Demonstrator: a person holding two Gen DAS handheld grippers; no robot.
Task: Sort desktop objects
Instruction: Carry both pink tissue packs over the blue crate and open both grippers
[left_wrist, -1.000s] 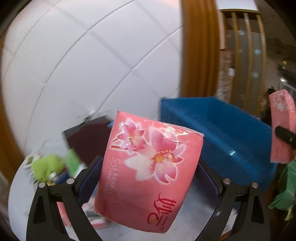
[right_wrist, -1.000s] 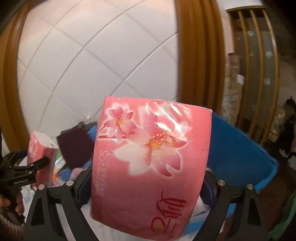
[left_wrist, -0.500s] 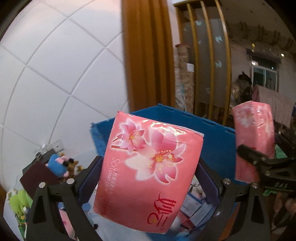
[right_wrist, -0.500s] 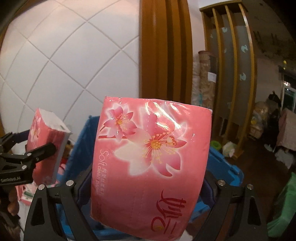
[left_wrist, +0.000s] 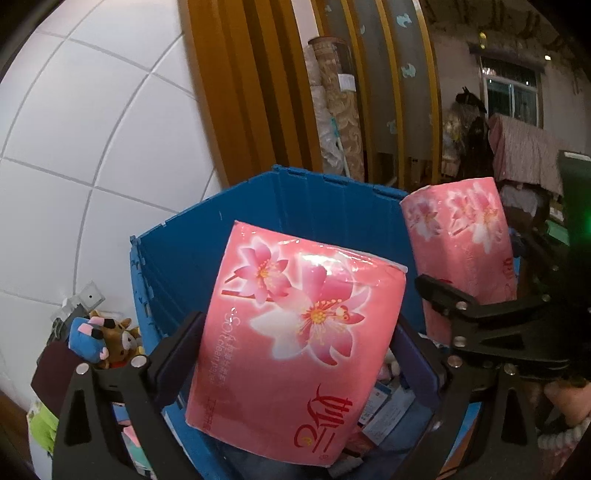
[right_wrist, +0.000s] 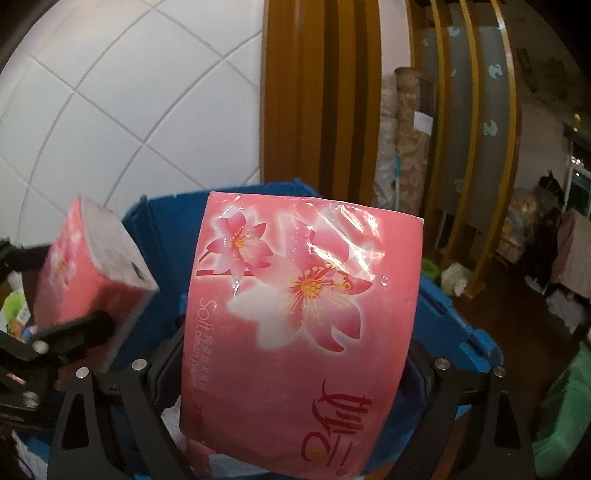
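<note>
My left gripper (left_wrist: 295, 354) is shut on a pink flowered tissue pack (left_wrist: 295, 332) and holds it over the open blue crate (left_wrist: 258, 214). My right gripper (right_wrist: 295, 362) is shut on a second pink tissue pack (right_wrist: 303, 325), also over the blue crate (right_wrist: 454, 325). The right gripper's pack shows in the left wrist view (left_wrist: 461, 251) at the right. The left gripper's pack shows in the right wrist view (right_wrist: 85, 273) at the left. The crate holds several small packets and papers under the packs.
Plush toys (left_wrist: 103, 339) and a dark maroon box (left_wrist: 51, 376) lie left of the crate beside the white tiled wall (left_wrist: 92, 147). Green items (left_wrist: 40, 424) lie at the lower left. Wooden frames (right_wrist: 325, 92) and household clutter stand behind.
Both grippers have swung right with their tissue packs, from beside the crate to over its open top. The crate now fills the view under both packs.
</note>
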